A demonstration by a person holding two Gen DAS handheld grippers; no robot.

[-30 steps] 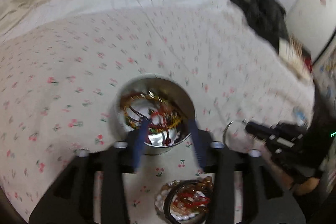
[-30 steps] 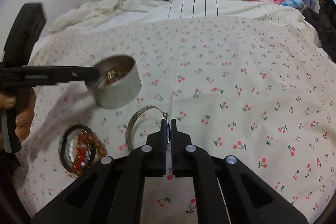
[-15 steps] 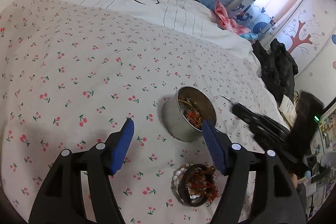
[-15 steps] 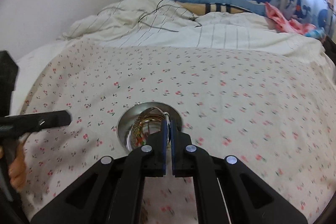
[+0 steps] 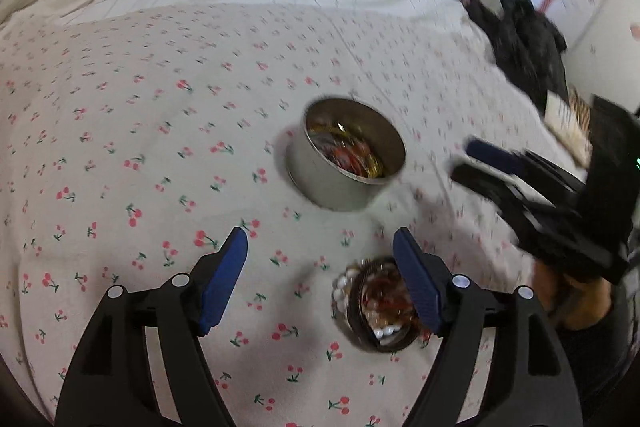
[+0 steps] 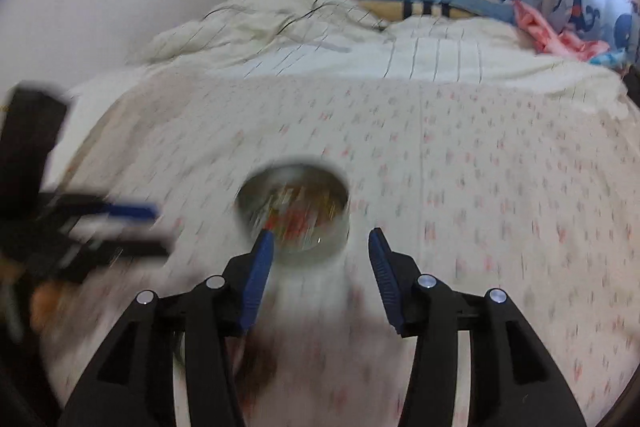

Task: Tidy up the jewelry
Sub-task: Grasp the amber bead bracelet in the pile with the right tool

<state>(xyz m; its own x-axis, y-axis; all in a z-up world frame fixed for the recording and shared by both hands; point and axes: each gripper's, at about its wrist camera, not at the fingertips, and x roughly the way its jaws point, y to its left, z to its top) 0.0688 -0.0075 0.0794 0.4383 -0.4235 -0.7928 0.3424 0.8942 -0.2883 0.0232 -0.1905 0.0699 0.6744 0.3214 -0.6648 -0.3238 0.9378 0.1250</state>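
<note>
Cherry-print bed sheet (image 5: 120,131) | both tools wide, empty: left tool (image 5: 320,247), right tool (image 6: 320,247) | next: grab bead-bracelet pile (image 5: 380,307) w/ left, drop centred over round silver tin (image 5: 344,167), approach slow.

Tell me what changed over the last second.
The right gripper carried the silver bangle from the bedspread to the tin, then opened its jaws, letting go; the bangle is no longer visible. The left gripper backed off the tin, jaws open. Tin and bead pile stayed put.
</note>
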